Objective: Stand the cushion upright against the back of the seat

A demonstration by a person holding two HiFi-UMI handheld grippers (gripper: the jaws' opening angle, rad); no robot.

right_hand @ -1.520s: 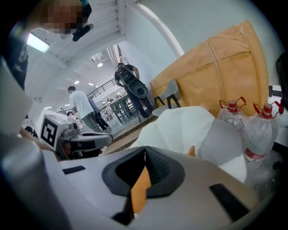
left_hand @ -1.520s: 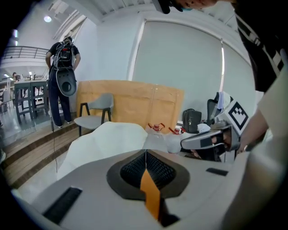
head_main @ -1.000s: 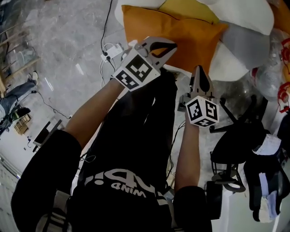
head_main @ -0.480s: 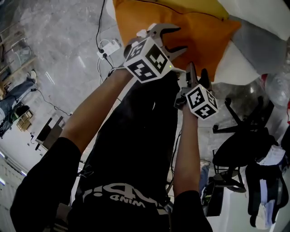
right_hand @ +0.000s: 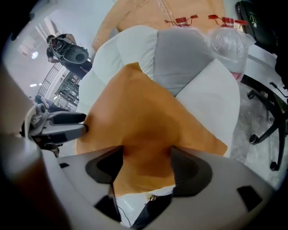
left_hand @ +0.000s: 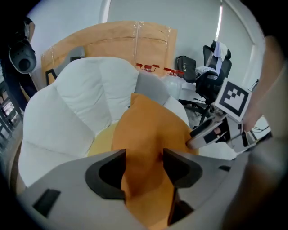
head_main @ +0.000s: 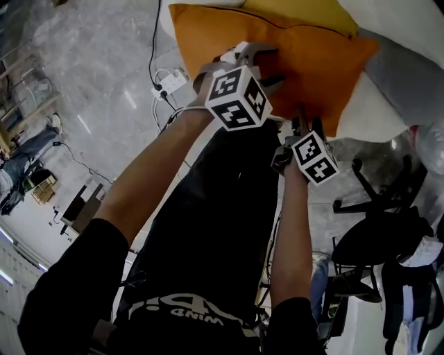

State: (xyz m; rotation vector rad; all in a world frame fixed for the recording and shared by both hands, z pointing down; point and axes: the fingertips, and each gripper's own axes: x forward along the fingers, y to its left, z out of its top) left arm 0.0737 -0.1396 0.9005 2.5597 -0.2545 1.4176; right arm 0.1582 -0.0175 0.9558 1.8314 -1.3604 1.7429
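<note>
An orange cushion (head_main: 312,62) lies flat on a white padded seat (head_main: 374,118), its near edge toward me. My left gripper (head_main: 267,64) is down at the cushion's near left part. Its jaws are opening, and a fold of orange cushion (left_hand: 148,130) sits between them without being pinched. My right gripper (head_main: 310,118) is at the near right edge, jaws also opening, with the orange cushion (right_hand: 148,117) bulging up between its fingers. Each gripper shows in the other's view: the right gripper (left_hand: 207,132) and the left gripper (right_hand: 67,123).
A yellow cushion (head_main: 305,10) and a grey cushion (head_main: 409,69) lie behind the orange one against the seat's back. A black office chair (head_main: 381,229) stands to the right. A power strip (head_main: 170,82) with cables lies on the floor at left. Water bottles (right_hand: 227,40) stand beyond the seat.
Both grippers have come down onto the orange cushion's near edge, and their jaws have gone from shut to wide apart.
</note>
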